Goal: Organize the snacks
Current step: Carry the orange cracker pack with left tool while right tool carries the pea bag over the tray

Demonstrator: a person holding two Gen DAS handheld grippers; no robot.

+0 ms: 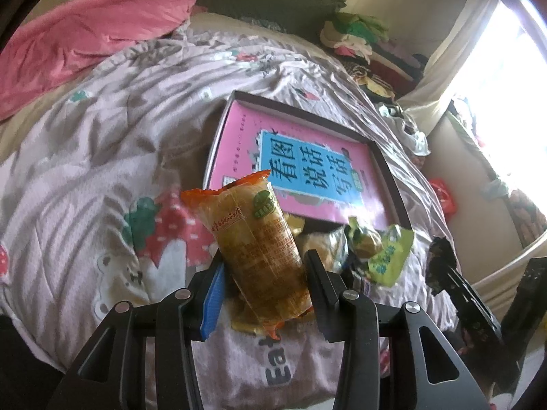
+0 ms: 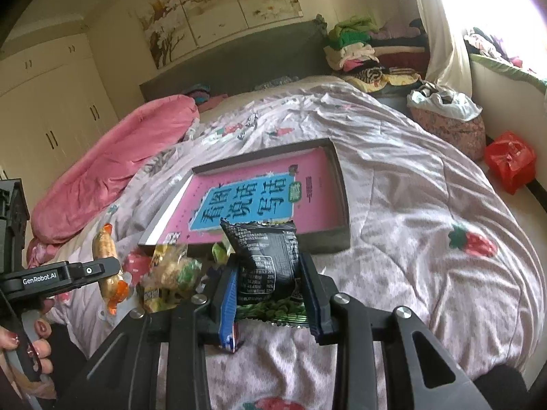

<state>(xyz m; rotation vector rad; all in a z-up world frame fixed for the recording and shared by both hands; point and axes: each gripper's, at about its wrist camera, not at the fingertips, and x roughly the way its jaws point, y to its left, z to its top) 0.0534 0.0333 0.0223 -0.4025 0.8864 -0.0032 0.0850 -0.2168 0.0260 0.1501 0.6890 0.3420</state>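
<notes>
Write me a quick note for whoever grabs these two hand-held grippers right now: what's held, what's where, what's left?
Left hand-held gripper: shut on the orange-ended snack pack, held above the bedspread.
Right hand-held gripper: shut on the black snack pack.
Shallow box: on the bed ahead, holds only a pink book; no snacks in it yet.
Left: both held packs, plus the loose green and yellow snacks before the box.

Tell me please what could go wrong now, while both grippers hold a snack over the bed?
1. The left gripper holds the orange snack pack near its lower end, so the long pack could tilt or slip out.
2. The right gripper squeezes the black snack bag; the contents might get crushed.
3. The box lies on the soft, wrinkled blanket, so it may tip or shift when snacks land in it.
</notes>
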